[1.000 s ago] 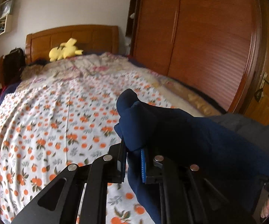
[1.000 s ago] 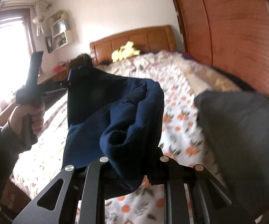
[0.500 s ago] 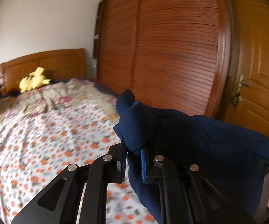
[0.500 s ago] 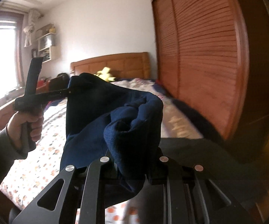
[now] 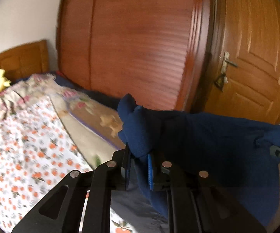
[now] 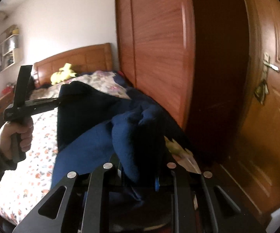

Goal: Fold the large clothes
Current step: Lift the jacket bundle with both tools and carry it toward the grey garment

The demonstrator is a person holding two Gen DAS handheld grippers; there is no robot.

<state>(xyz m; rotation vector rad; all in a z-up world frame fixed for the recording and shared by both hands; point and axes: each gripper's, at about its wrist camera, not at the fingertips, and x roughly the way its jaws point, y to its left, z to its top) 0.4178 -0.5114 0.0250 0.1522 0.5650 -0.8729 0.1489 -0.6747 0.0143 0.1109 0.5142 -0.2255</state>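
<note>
Now I am holding the garment [image 5: 207, 136] stretched in the air beside the bed [image 5: 23, 145], left tongs [image 5: 140, 171] and right tongs [image 6: 140, 178] each clamped on a bunched corner. I judge this the spreading step; next it needs laying flat on the bed, smoothly.

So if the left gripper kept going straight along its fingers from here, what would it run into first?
Apart from the navy garment already bunched in the left gripper, probably the far edge of the bed, with the wooden wardrobe just beyond. Depth is hard to judge in this blurred fisheye view.
</note>
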